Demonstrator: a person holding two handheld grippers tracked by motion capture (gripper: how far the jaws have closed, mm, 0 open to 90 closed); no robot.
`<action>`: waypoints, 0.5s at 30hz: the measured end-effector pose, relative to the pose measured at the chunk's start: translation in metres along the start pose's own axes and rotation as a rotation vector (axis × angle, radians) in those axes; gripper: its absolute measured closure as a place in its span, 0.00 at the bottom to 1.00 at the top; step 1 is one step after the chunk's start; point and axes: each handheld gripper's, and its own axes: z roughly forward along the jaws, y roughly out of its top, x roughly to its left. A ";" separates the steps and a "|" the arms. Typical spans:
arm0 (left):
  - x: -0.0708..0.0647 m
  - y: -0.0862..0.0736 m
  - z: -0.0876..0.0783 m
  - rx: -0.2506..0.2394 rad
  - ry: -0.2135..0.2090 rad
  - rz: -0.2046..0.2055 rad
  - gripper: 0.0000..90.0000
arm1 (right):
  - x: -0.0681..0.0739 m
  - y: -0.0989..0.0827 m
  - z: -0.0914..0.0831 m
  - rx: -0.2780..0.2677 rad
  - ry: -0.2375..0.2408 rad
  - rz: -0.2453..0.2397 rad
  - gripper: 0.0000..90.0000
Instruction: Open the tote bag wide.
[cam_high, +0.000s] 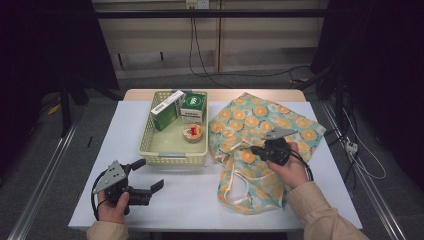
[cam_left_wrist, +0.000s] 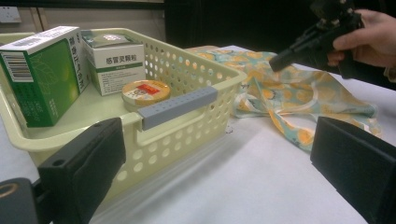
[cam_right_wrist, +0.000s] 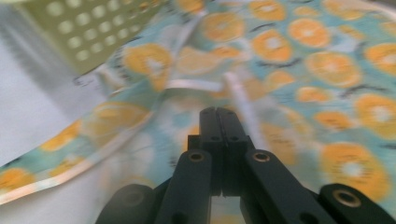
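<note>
right tongs (cam_high: 252, 148) pinched shut on the patterned bag's (cam_high: 260, 125) fabric, left tongs (cam_high: 150, 175) wide.

The white box (cam_left_wrist: 116, 65) in the basket (cam_left_wrist: 196, 79) bears the Chinese characters 感冒灵颗粒 on its front. The green box (cam_left_wrist: 44, 79) beside it carries a barcode on its white end and a column of Chinese characters down one side, too small to read. The label on the round tin (cam_left_wrist: 145, 92) is too blurred to read.

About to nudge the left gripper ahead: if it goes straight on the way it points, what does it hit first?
Most likely the yellow basket, at its near wall around the grey handle, which sits between the open jaws. Depth is hard to judge.
</note>
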 end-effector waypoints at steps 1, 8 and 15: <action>0.000 0.000 0.000 0.000 -0.001 0.001 0.04 | -0.004 0.001 -0.002 -0.007 0.011 0.024 1.00; 0.000 0.000 0.000 0.001 -0.001 0.001 0.04 | 0.021 -0.015 0.014 0.041 0.130 -0.009 0.87; 0.001 -0.001 0.000 0.003 -0.002 -0.001 0.04 | 0.042 -0.024 0.021 0.056 0.191 -0.027 0.75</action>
